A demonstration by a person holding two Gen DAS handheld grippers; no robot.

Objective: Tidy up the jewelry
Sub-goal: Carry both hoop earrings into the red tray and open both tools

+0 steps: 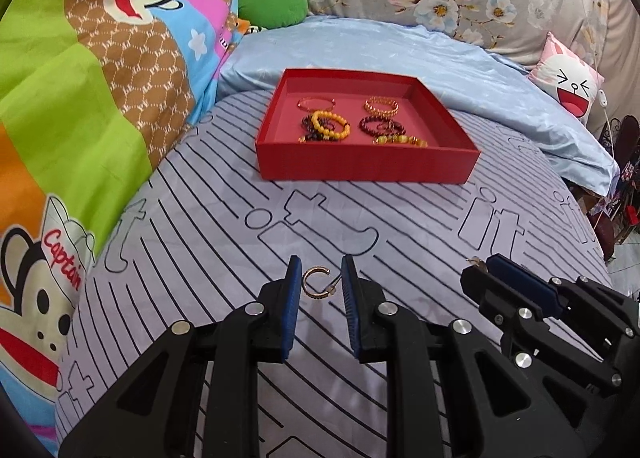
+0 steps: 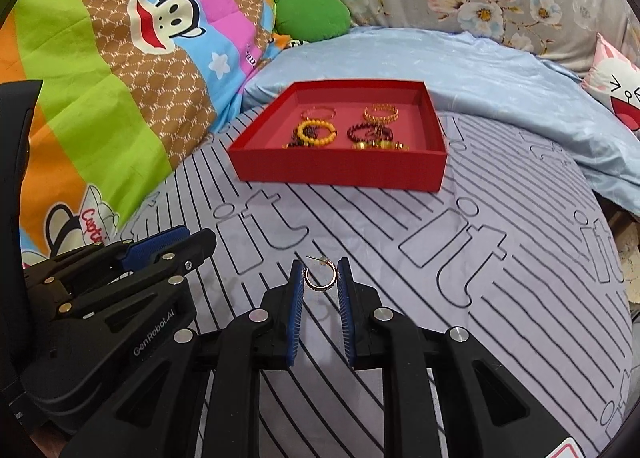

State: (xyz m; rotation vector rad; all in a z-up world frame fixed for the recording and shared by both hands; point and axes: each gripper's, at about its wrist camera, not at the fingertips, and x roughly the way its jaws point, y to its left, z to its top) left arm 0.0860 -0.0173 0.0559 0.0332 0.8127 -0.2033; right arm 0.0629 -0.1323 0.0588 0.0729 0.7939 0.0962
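A red tray (image 1: 368, 167) (image 2: 340, 172) sits on the striped bed sheet and holds several bracelets: yellow bead (image 1: 330, 124), dark bead (image 1: 376, 125), gold chain (image 1: 381, 106). In the left wrist view my left gripper (image 1: 321, 278) is open, its pads either side of a gold hoop earring (image 1: 316, 283) that lies on the sheet. In the right wrist view my right gripper (image 2: 320, 278) has its blue pads touching both sides of a second gold hoop earring (image 2: 322, 277), held just above the sheet. The two grippers are side by side.
A cartoon-monkey quilt (image 1: 80, 98) rises along the left. A light blue blanket (image 1: 440, 58) lies behind the tray, with a green cushion (image 1: 268, 2) and a white face pillow (image 1: 568, 82). The bed edge drops off at the right (image 1: 600, 242).
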